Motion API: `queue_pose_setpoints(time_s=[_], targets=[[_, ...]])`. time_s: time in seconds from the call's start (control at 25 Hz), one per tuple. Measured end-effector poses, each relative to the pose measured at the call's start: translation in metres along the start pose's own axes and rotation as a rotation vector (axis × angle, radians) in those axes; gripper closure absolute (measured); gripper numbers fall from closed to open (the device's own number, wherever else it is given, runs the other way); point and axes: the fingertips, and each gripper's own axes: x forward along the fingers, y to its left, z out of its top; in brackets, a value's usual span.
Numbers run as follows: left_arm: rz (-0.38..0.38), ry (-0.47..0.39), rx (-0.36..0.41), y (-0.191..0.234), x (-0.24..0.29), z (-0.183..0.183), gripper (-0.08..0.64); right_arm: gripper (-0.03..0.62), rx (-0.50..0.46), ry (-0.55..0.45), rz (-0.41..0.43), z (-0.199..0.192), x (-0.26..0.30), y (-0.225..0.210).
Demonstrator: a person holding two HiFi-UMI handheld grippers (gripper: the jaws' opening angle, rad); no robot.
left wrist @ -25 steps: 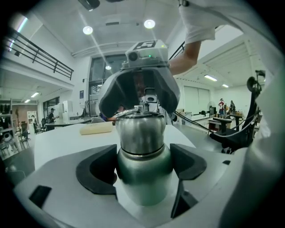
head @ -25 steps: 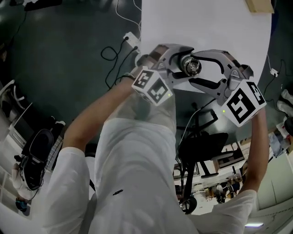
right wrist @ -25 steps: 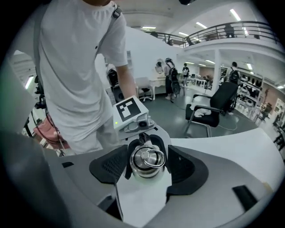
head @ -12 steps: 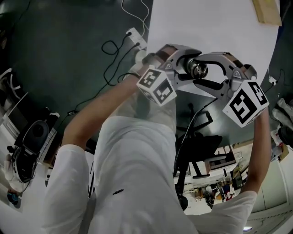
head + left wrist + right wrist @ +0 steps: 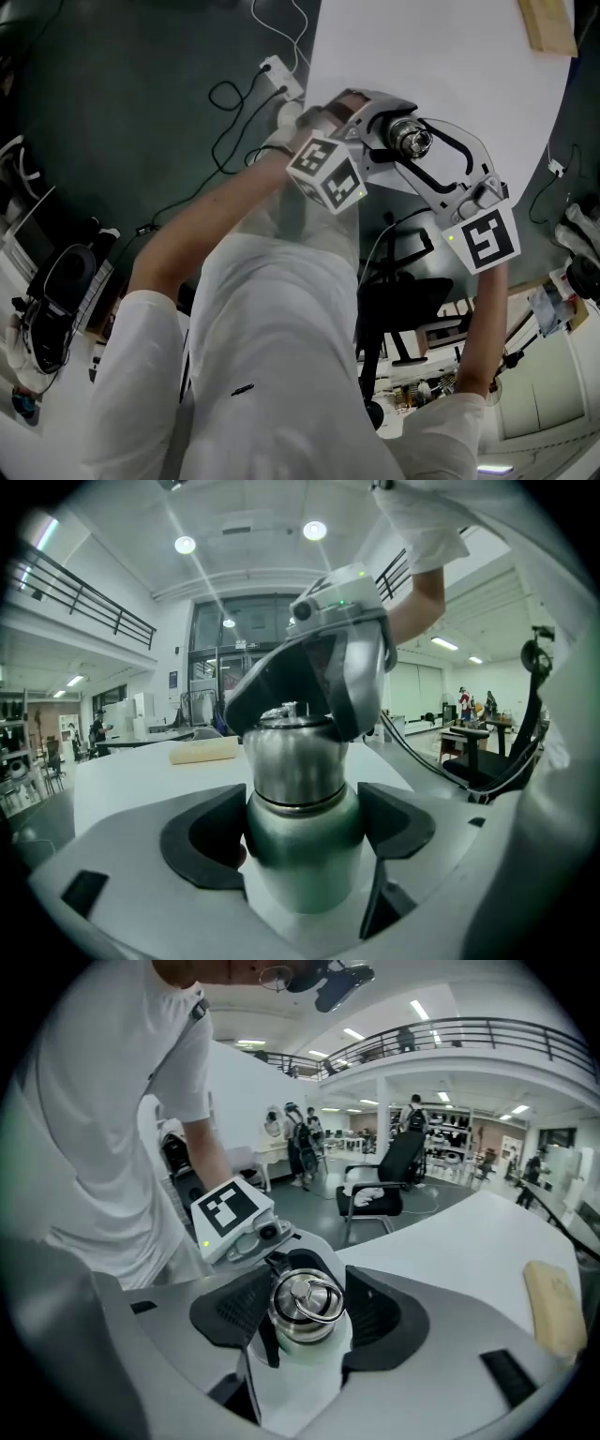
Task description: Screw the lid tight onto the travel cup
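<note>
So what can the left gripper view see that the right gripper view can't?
Only the left gripper view shows the cup from the side, its body squeezed in the left claw, and the seam under the lid. Only the right gripper view shows the lid's top with its ring, plus the left claw's marker cube. Both show the cup, the right claw on the lid, the white table and a beige block.

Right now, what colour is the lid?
The lid is bare silver metal; it shows best in the left gripper view.
</note>
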Motion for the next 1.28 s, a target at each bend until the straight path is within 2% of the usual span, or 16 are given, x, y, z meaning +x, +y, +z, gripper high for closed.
queue_pose_setpoints(time_s=[0.28, 0.52, 0.64, 0.72, 0.8, 0.92, 1.0, 1.16, 1.28], targets=[[-0.002, -0.003, 0.001, -0.001, -0.002, 0.002, 0.216, 0.35, 0.234, -0.104, -0.284, 0.003, -0.006, -0.009], [-0.002, -0.005, -0.002, -0.002, -0.003, -0.001, 0.216, 0.35, 0.366, -0.143, -0.522, -0.001, -0.008, -0.013], [-0.005, -0.006, -0.004, -0.002, -0.004, -0.003, 0.216, 0.35, 0.405, -0.145, -0.579, -0.001, -0.007, -0.013], [-0.007, -0.007, -0.005, -0.001, -0.004, -0.002, 0.216, 0.349, 0.413, -0.156, -0.562, 0.002, -0.008, -0.013], [-0.008, -0.009, -0.004, 0.0, -0.004, -0.001, 0.216, 0.339, 0.388, -0.178, -0.512, 0.009, -0.011, -0.011], [-0.009, -0.013, -0.006, 0.001, -0.003, -0.001, 0.216, 0.33, 0.304, -0.179, -0.408, 0.02, -0.017, -0.007], [-0.01, -0.013, -0.006, 0.001, -0.003, -0.002, 0.216, 0.33, 0.244, -0.128, -0.335, 0.02, -0.019, -0.006], [-0.011, -0.011, -0.005, -0.001, -0.001, -0.004, 0.216, 0.33, 0.099, -0.009, -0.155, 0.016, -0.015, -0.001], [-0.012, -0.01, -0.007, -0.003, 0.001, -0.004, 0.216, 0.33, -0.085, 0.011, 0.014, 0.022, -0.009, 0.007]])
